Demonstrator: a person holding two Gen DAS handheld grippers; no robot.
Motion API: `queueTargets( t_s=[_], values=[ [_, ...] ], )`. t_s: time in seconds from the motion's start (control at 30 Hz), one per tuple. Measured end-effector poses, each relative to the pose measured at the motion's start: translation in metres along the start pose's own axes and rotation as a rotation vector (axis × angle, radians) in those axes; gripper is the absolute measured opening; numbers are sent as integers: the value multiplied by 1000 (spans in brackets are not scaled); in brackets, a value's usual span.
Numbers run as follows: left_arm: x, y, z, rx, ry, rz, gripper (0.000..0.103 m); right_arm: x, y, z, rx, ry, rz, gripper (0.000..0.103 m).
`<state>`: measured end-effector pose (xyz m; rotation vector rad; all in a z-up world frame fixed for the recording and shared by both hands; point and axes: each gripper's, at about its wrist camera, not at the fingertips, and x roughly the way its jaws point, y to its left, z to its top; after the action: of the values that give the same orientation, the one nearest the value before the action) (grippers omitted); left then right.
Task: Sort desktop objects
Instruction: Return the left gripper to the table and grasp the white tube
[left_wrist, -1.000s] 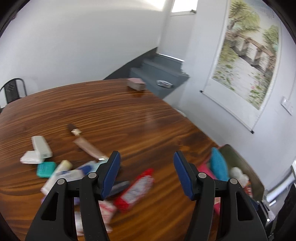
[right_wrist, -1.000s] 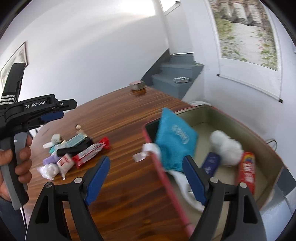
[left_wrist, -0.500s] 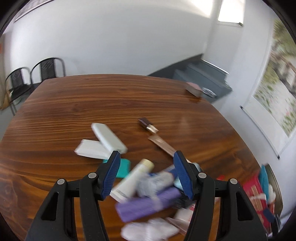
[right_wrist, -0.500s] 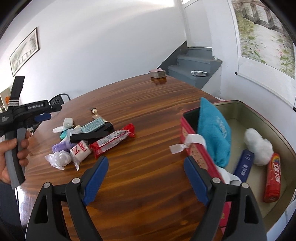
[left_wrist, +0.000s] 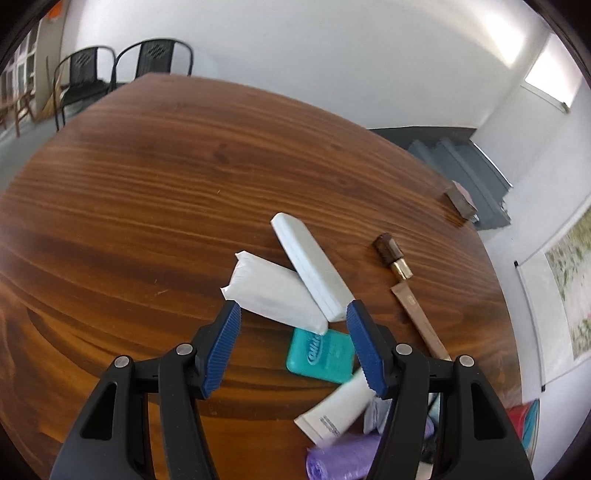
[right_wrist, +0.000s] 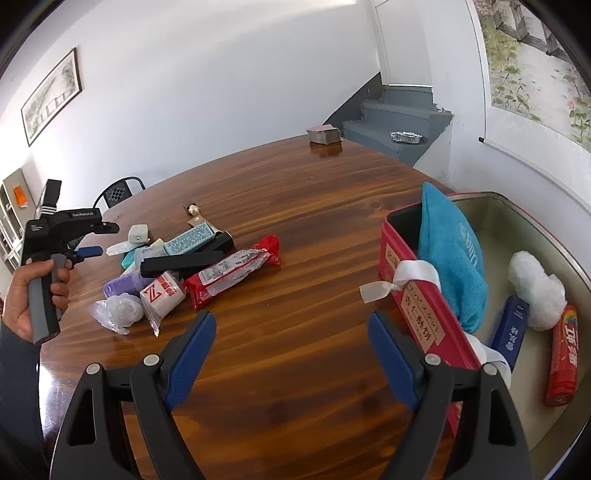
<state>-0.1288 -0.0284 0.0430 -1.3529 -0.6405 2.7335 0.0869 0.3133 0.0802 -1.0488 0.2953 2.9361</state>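
Centrally, glossy grained wooden table, ribbed blue pads

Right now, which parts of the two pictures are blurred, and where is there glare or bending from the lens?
Left wrist view: the white tube and purple roll near the bottom are smeared, while the white packet looks sharper; the table edge bows strongly. Right wrist view: mostly sharp; pale sheen lies on the table top; the walls curve toward the black corners.
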Motion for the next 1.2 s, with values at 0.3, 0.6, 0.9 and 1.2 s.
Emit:
queueTargets(
  t_s=[0.3,0.6,0.9,1.2],
  values=[
    [13,7,1,-75,-8,-6,64,9,-7,0,22,17,5,87],
    [16,25,1,-190,7,-36,63,16,-7,1,27,30,24,87],
    [37,29,14,-259,2,-31,64,18,-5,0,17,40,25,87],
    [48,21,23,-211,-20,-47,31,25,0,1,6,54,27,87]
  ],
)
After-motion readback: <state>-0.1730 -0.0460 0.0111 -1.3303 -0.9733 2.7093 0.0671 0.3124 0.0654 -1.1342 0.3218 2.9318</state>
